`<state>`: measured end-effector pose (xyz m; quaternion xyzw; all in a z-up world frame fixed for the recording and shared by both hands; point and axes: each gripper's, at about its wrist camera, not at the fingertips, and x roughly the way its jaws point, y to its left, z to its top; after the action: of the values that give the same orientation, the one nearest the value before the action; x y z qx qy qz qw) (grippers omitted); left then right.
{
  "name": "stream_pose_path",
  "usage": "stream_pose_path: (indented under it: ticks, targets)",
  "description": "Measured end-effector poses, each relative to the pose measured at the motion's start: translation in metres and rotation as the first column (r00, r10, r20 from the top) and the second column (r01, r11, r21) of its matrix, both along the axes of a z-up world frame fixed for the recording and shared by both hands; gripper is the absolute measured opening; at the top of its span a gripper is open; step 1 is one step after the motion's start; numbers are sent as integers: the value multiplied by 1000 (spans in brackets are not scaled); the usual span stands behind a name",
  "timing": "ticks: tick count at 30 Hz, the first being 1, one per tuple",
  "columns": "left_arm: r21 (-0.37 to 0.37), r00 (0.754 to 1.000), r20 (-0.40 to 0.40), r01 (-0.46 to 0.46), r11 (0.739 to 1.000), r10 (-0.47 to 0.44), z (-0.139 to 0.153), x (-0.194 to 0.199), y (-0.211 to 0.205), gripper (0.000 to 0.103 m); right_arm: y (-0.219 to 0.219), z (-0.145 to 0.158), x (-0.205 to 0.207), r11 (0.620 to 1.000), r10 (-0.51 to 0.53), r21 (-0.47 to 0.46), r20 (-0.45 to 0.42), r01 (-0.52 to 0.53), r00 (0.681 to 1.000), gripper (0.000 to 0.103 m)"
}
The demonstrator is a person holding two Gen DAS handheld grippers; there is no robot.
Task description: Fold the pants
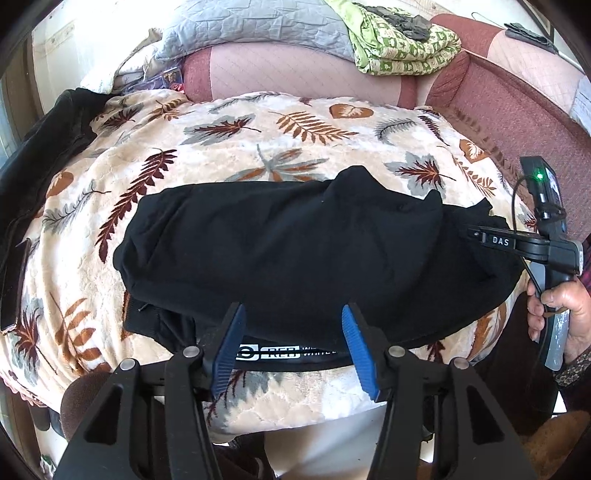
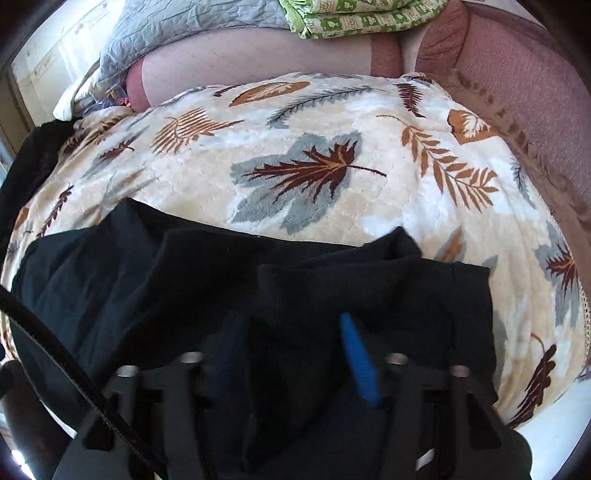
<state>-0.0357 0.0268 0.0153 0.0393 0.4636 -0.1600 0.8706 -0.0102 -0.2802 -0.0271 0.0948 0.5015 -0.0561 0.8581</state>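
The black pants lie folded in a wide bundle across the leaf-print blanket, with a printed waistband label at the near edge. My left gripper is open, its blue pads at the near edge of the pants, holding nothing. My right gripper reaches in from the right over the pants' right end. In the right wrist view the pants fill the lower half and my right gripper is open with black cloth lying between and over its fingers.
A dark garment lies at the blanket's left edge. A pink sofa behind holds a grey quilt and a green patterned cloth. A hand holds the right gripper's handle.
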Motion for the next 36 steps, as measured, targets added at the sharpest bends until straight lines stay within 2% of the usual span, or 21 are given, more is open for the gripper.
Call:
stream_pose_path:
  ticks: [2,4,11,16,21,23,24,26,28,30,31,32,33,34,36]
  targets:
    - [-5,1000,-8,-4,1000,4,-1,2,-1,53,-5,1,-3,1000,1,5,13,-1,1000,24]
    - [-8,1000,-15,-9,1000,9,-2,4,-1,53,-10,3,-4,1000,-5,18,21,4,1000,13]
    - [-44,997,-44,-65,997,63,-4,11,10,58,-58,11,-28,979,-121,168,38,113,992,11]
    - [-79,992,-81,-101,992,95,-10,15,18,59,-101,-1,-51,943,-218,253,-23,216,976,11]
    - [-80,989,-84,-125,989,118,-11,15,26,59,-119,-12,-70,911,-252,322,-62,258,966,8]
    - [-88,987,-88,-143,986,135,-12,15,32,59,-126,-11,-79,907,-267,318,-75,276,961,8]
    - [-97,985,-94,-152,984,143,-12,16,35,59,-128,-10,-83,912,-278,291,-81,289,957,8]
    - [-119,982,-106,-170,978,157,-14,18,40,59,-134,-6,-92,927,-322,171,-92,334,942,9]
    - [-143,980,-116,-181,973,165,-15,19,44,59,-144,1,-101,923,-352,141,-74,359,933,9]
    - [-156,977,-124,-190,969,172,-16,21,46,59,-149,10,-106,916,-362,177,-25,361,932,12]
    - [-160,976,-126,-194,968,175,-16,21,46,59,-150,15,-106,910,-364,212,-4,356,932,27]
    - [-164,976,-129,-197,967,177,-16,21,46,59,-150,18,-105,903,-363,251,15,348,932,51]
    - [-166,976,-130,-197,966,177,-16,20,46,59,-149,19,-102,895,-363,291,36,338,931,60]
    - [-164,976,-129,-198,966,178,-15,19,46,59,-149,20,-98,888,-364,320,54,329,930,66]
    - [-162,976,-120,-200,966,182,-13,17,48,59,-144,18,-84,891,-349,337,74,306,934,66]
